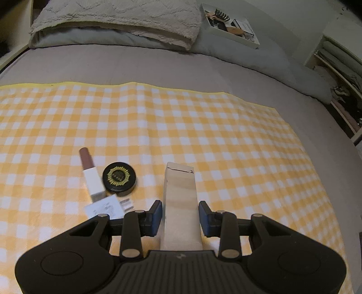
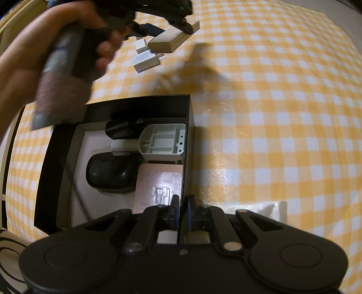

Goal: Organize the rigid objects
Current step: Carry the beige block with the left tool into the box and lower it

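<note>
My left gripper (image 1: 181, 209) is shut on a pale wooden block (image 1: 179, 192) and holds it above the yellow chequered cloth (image 1: 203, 135). Left of it on the cloth lie a brown and white lipstick (image 1: 88, 171), a round black compact (image 1: 119, 177) and a white charger plug (image 1: 106, 207). In the right wrist view a person's hand (image 2: 56, 56) carries that gripper with the block (image 2: 172, 39) over the plug (image 2: 146, 61). My right gripper (image 2: 183, 203) is shut on the right wall of a black box (image 2: 189, 126).
The box holds a grey plastic part (image 2: 163, 142), a black case (image 2: 110, 173), a brown card (image 2: 158, 181) and a white tube (image 2: 124, 144). A pillow (image 1: 117, 20) and a white tray (image 1: 235, 39) of small items lie at the bed's far end. Shelves (image 1: 334, 74) stand on the right.
</note>
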